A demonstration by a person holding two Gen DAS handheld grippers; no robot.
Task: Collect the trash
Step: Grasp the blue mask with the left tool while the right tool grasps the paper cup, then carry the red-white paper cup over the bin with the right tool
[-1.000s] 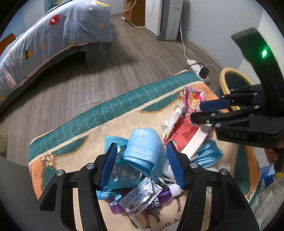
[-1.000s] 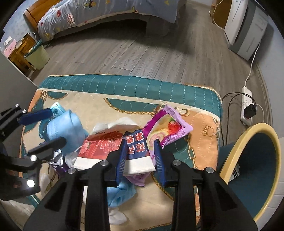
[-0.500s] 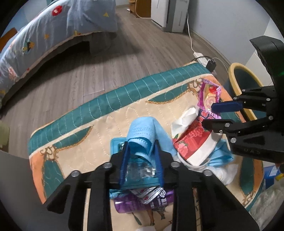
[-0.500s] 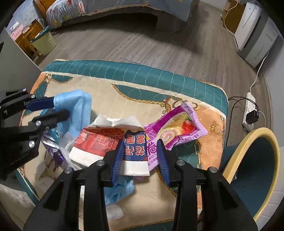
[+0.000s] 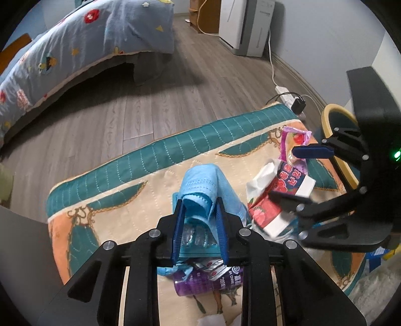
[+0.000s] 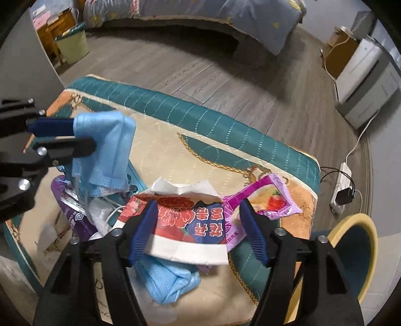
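Note:
A pile of trash lies on a quilted teal-and-beige table cover (image 6: pixel 200 117). My left gripper (image 5: pixel 199 213) is shut on a light blue face mask (image 5: pixel 203 183), which also shows in the right wrist view (image 6: pixel 107 145) lifted above the pile. My right gripper (image 6: pixel 199 218) is open, its fingers on either side of a red, blue and white paper wrapper (image 6: pixel 185 225) that lies on the pile. A purple strawberry snack packet (image 6: pixel 265 200) lies to the wrapper's right. A second blue mask (image 6: pixel 170 278), a purple packet (image 6: pixel 72 210) and white tissue sit in the pile.
A yellow-rimmed teal bin (image 6: pixel 356 248) stands at the table's right edge. A power strip with cables (image 6: pixel 343 185) lies on the wooden floor beyond it. A bed (image 5: pixel 62 50), a white appliance (image 5: pixel 248 22) and a green bin (image 6: pixel 72 42) are farther off.
My left gripper closed on the blue mask and lifted it. My right gripper, earlier closed on the red wrapper, has opened wide around it.

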